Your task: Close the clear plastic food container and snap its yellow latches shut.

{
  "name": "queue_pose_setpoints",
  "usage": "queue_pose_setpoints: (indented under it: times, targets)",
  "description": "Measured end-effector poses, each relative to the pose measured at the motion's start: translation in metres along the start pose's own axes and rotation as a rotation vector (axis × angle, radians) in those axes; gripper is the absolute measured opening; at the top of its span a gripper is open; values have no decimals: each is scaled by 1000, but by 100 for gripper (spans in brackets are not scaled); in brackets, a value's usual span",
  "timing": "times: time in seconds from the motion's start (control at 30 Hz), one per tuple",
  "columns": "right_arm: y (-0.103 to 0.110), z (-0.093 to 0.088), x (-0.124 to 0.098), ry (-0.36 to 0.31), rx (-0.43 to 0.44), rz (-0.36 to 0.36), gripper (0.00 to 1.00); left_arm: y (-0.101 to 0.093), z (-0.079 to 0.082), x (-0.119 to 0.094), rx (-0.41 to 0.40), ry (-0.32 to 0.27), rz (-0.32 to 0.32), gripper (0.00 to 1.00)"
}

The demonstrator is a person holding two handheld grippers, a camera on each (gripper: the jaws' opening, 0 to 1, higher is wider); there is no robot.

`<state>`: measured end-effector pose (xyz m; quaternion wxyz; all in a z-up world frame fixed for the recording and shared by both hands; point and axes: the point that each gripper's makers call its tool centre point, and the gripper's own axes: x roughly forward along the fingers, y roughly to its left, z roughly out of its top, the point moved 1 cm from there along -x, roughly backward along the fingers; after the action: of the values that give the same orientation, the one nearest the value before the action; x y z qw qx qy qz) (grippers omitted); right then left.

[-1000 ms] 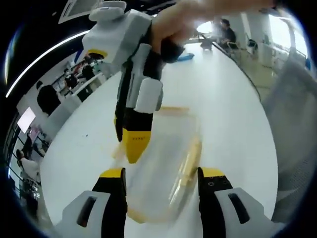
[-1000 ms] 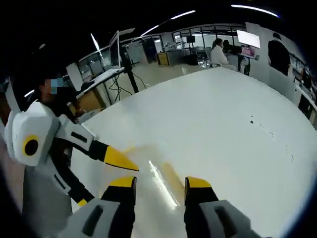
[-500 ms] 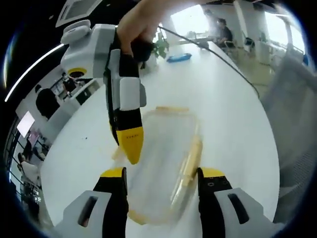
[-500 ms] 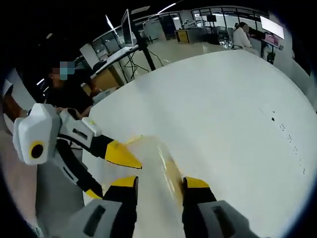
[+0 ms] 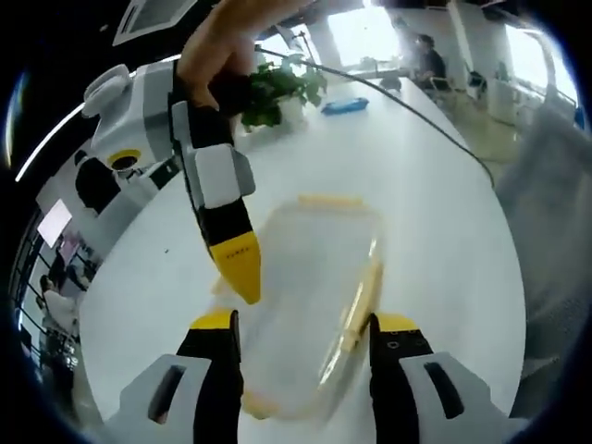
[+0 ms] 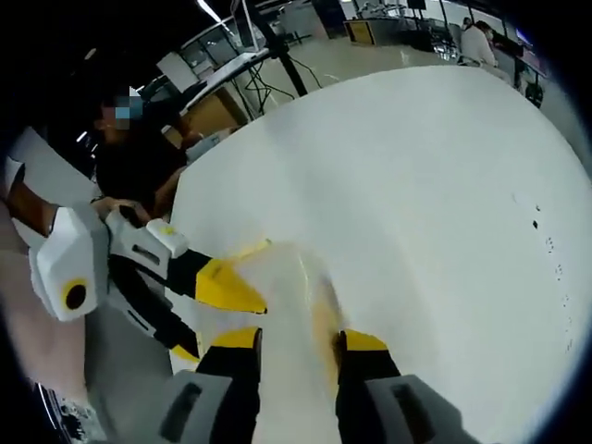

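A clear plastic food container point(image 5: 305, 277) with yellow latches point(image 5: 361, 294) lies on a white table point(image 5: 435, 213), between the jaws of my open left gripper point(image 5: 303, 324). My right gripper point(image 5: 242, 276), held by a hand, comes down from the upper left, and its yellow tip rests at the container's left edge. In the right gripper view, the container point(image 6: 282, 277) lies blurred ahead of my open right gripper point(image 6: 298, 340), with a yellow latch point(image 6: 322, 324) between its jaws. My left gripper point(image 6: 205, 319) reaches in from the left, its jaws on either side of the container's end.
A potted plant point(image 5: 277, 92) and a blue object point(image 5: 344, 105) stand at the table's far end, with a cable point(image 5: 416, 116) running along it. A seated person point(image 6: 139, 166) is beyond the table edge. Open white tabletop point(image 6: 435, 203) spreads to the right.
The right gripper has swung left and tilted, and its tip stays by the container's left edge. The right gripper view has tipped downward. The container stays between my left jaws.
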<state>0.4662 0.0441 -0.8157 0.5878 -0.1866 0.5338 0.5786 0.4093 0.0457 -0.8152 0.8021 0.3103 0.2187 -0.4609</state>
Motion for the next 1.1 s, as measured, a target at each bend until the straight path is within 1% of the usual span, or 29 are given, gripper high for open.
queue_pose_setpoints:
  times: [0.03, 0.07, 0.17, 0.2, 0.23, 0.27, 0.37, 0.47, 0.53, 0.6, 0.7, 0.8, 0.87, 0.9, 1.1]
  targets:
    - [-3, 2, 1, 7, -9, -5, 28, -6, 3, 4, 20, -15, -23, 49]
    - [-2, 1, 0, 28, -20, 17, 28, -3, 2, 2, 11, -2, 4, 49]
    - [-1, 0, 2, 67, -38, 54, 28, -2, 2, 1, 2, -6, 5, 49]
    - [4, -4, 2, 101, -38, 102, 27, -2, 1, 1, -1, -6, 6, 49]
    - [-3, -2, 2, 95, -58, 52, 27, -4, 2, 0, -7, -2, 5, 49]
    - [2, 0, 0, 98, -52, 82, 27, -2, 1, 1, -4, 0, 9, 49]
    - [2, -1, 2, 94, -51, 86, 27, -2, 1, 0, -9, -3, 7, 49]
    - [6, -1, 3, 44, -45, 84, 30, -2, 1, 1, -3, -5, 8, 49]
    - [7, -2, 4, 21, -44, 77, 31, -2, 1, 1, -2, -7, 8, 50]
    - [7, 0, 4, -6, -85, 52, 32, -1, 0, 1, -4, -11, 6, 50]
    - [9, 0, 5, -18, -75, 18, 33, -2, 0, 1, -2, -12, 4, 50]
    - [9, 0, 5, -33, -61, 1, 34, -1, 1, 1, 0, -9, 4, 50]
    - [9, 1, 6, -34, -21, -16, 35, -1, 1, 1, 0, -7, 6, 51]
    - [9, 2, 6, -34, -36, -21, 35, -1, 1, 2, -1, -4, 7, 51]
    - [9, 3, 4, -15, -25, -66, 35, -1, 1, 2, 5, -5, 10, 51]
